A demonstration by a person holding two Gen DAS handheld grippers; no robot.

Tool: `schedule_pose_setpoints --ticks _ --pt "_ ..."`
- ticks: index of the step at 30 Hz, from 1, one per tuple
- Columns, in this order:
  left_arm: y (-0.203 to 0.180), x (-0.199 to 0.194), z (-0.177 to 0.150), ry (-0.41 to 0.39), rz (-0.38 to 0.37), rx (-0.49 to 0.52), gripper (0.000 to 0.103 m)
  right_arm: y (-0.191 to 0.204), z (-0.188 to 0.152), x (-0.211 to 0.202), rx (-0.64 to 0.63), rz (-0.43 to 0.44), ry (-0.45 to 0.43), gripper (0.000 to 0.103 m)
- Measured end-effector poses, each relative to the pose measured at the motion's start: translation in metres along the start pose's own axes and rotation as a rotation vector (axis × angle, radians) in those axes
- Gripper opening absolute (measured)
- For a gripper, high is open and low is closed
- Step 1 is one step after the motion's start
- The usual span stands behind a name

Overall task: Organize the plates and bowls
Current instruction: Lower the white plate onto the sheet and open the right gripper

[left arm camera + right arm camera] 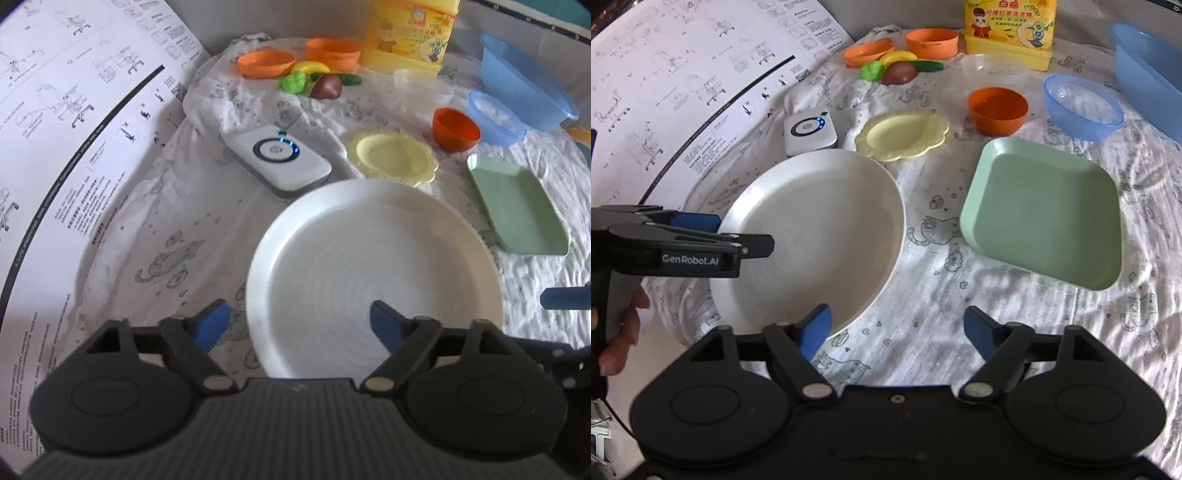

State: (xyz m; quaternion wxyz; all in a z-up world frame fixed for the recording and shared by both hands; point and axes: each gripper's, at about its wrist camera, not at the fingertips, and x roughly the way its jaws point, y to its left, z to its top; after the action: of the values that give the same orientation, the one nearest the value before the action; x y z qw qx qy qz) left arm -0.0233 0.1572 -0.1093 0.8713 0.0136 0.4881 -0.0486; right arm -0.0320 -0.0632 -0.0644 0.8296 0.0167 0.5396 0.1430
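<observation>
White plate point(373, 266) on patterned cloth point(923, 332). Left gripper point(299, 321) spread wide astride its rim. Right gripper point(897, 325) released, empty.

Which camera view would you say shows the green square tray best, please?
The right wrist view: the green square tray lies whole and unobstructed on the cloth, with all four corners and its raised rim clear. The left wrist view shows it near the right edge, foreshortened and stretched by the fisheye.

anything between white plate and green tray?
Only bare printed cloth between the white plate and green tray; clearest in the right wrist view.
</observation>
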Motion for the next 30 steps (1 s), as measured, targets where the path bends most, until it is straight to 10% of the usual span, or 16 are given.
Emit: schedule_pose_setpoints --ticks 30 --pt "-0.062 -0.052 0.041 -0.203 -0.031 0.078 0.103 -0.052 0.004 -0.069 0.127 -0.083 -0.236 0.103"
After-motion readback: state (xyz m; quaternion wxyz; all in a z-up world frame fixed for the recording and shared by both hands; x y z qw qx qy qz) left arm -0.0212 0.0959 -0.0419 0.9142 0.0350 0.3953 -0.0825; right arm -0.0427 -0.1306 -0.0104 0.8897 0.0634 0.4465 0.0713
